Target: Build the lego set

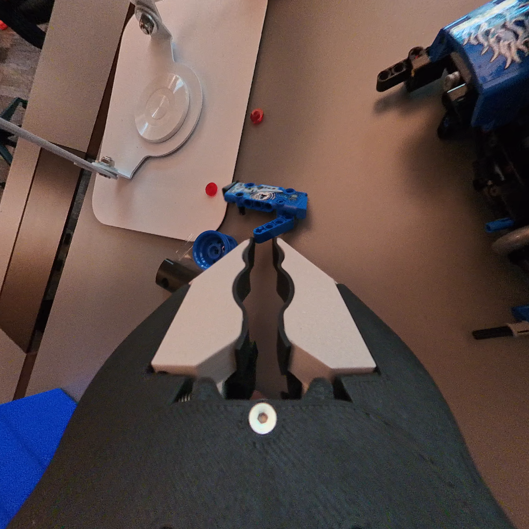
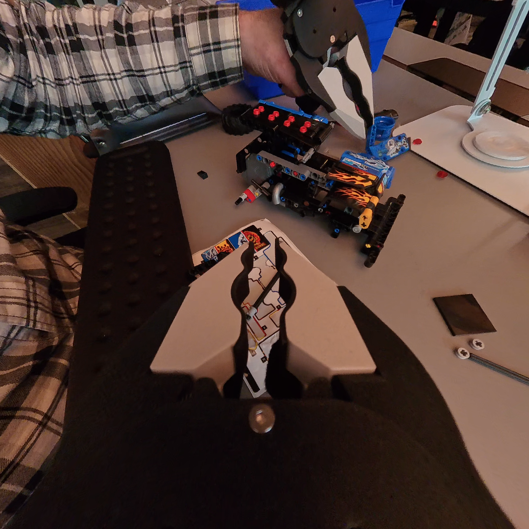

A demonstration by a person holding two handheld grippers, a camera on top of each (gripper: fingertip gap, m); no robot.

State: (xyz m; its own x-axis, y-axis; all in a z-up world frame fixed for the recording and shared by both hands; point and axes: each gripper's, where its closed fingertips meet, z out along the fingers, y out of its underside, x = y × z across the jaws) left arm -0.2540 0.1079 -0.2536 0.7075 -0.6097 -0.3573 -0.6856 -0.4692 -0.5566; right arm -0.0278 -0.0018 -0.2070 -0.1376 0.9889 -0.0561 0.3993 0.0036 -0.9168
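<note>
On grey table (image 1: 343,171), blue piece (image 1: 267,204) lies just beyond spread left gripper (image 1: 263,243).

Cut off at the right edge of the left wrist view – the blue lego vehicle (image 1: 492,74). Half hidden behind the left gripper's fingers (image 1: 217,289) – blue wheel hub (image 1: 210,249) and black cylinder (image 1: 171,274). Sticker sheet (image 2: 259,315) mostly covered by the right gripper (image 2: 262,243).

My two grippers, left (image 1: 262,242) and right (image 2: 262,243), look alike: black ridged shells, pale grey wedge fingers (image 1: 211,300) with wavy black pads, one silver screw (image 1: 262,418). My plaid sleeve (image 2: 114,54), black, white and grey, fills the upper left.
</note>
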